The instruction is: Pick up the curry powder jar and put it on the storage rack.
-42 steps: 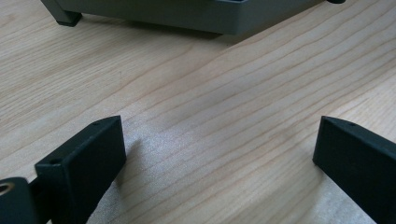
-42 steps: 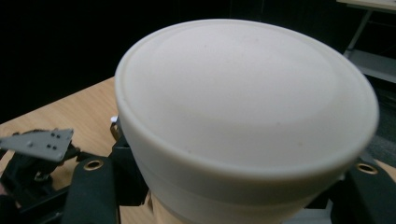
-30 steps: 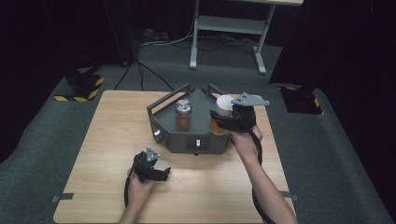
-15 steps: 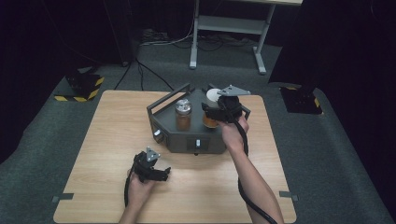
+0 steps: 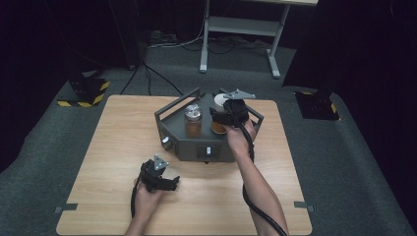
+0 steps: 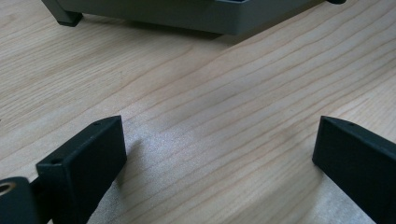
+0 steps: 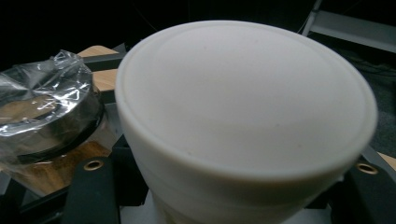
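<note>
Up on the grey stand [image 5: 196, 147], the right gripper [image 5: 227, 117] had our full attention: we saw its black jaws set on either side of the white-lidded jar [image 5: 220, 120], pressing against it just under the broad white lid [image 7: 247, 102], which loomed large in the right gripper view. Amber contents showed through that jar below the lid in the high view. Down at the near edge, the left gripper [image 5: 158, 178] sat low over the bare wood, and we watched its jaws stand spread wide apart with nothing between them, only wood grain showing in the gap in the left gripper view.

Underneath it all lay the light wooden table [image 5: 108, 147], and around it we noted dark grey carpet, black surroundings, a pale metal frame [image 5: 238, 29] at the back, and yellow-and-black striped blocks [image 5: 86, 91] off to the side.

Beside the gripped jar, on the same stand, we spotted a second jar [image 5: 193, 121], also amber inside, its top wrapped in crinkled clear plastic. The two jars stood close together, upright.
</note>
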`<state>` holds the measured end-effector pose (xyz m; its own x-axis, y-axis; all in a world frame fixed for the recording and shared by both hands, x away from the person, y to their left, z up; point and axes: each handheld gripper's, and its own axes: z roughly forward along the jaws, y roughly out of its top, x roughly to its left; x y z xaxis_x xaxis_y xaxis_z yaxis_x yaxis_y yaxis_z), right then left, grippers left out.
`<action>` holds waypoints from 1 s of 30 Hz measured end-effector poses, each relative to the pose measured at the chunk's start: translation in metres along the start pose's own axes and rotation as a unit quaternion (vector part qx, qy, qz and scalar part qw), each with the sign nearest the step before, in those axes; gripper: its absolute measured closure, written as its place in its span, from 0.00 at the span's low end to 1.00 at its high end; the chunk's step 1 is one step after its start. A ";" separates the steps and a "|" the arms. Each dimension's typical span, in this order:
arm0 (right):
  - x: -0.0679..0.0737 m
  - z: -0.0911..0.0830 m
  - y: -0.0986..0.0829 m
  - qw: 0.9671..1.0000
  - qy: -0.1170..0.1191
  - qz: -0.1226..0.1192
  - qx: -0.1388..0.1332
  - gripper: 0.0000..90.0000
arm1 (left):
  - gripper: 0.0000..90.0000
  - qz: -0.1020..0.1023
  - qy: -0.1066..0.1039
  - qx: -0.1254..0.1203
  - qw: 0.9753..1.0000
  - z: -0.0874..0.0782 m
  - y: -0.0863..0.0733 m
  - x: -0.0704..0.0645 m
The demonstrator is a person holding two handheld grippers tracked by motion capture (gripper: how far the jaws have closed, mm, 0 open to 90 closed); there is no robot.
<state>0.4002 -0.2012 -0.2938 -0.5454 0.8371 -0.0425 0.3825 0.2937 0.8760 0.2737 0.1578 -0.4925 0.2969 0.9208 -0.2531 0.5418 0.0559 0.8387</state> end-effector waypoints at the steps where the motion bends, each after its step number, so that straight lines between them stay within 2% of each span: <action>1: 0.000 0.001 0.000 1.000 -0.001 0.000 0.002 0.39 | 0.03 -0.001 0.000 0.000 1.000 0.000 0.000 0.000; 8: -0.005 0.002 -0.003 1.000 0.000 0.009 0.002 0.39 | 0.03 -0.001 0.000 0.000 1.000 0.000 0.000 0.000; 17: -0.008 0.001 -0.007 1.000 0.006 0.007 -0.002 0.39 | 0.03 0.001 0.000 0.000 1.000 0.000 0.000 0.000; 30: -0.005 0.001 -0.008 1.000 0.002 0.003 -0.002 0.39 | 0.03 0.001 0.000 0.001 1.000 0.000 0.000 0.000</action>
<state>0.4006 -0.2078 -0.3010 -0.5465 0.8367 -0.0354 0.3827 0.2872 0.8781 0.2737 0.1579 -0.4923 0.2982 0.9208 -0.2513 0.5420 0.0533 0.8387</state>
